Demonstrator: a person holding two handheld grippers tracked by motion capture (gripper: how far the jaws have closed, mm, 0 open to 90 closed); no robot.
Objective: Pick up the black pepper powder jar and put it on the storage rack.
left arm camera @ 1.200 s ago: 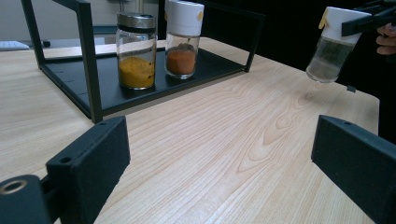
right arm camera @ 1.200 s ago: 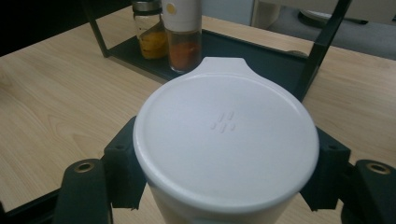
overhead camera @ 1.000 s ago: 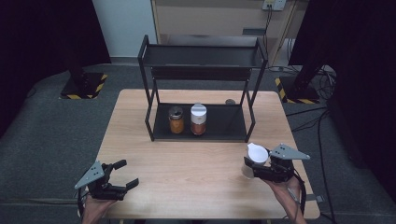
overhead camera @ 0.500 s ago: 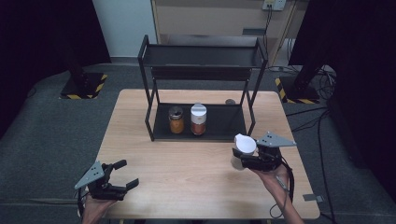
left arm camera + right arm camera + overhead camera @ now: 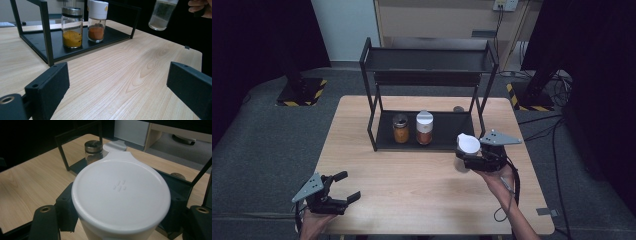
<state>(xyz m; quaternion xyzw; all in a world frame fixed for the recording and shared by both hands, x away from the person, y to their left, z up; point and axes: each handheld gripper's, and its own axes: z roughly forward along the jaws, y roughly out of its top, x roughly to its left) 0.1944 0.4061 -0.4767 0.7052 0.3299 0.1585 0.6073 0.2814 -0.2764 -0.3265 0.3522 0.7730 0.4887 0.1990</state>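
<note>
- My right gripper (image 5: 468, 159) is clamped on a white-lidded jar (image 5: 467, 145), held upright above the pale wooden table (image 5: 422, 185), just in front of the black rack (image 5: 427, 65).
- My left gripper (image 5: 343, 187) hangs low at the table's near left corner, jaws spread wide with nothing between them.
- The jar has a clear glass body (image 5: 162, 15) and a broad white flip lid (image 5: 121, 195).
- On the rack's bottom shelf stand a yellow spice jar (image 5: 400, 128) and an orange spice jar (image 5: 424, 128); grey carpet (image 5: 267, 145) surrounds the table.
</note>
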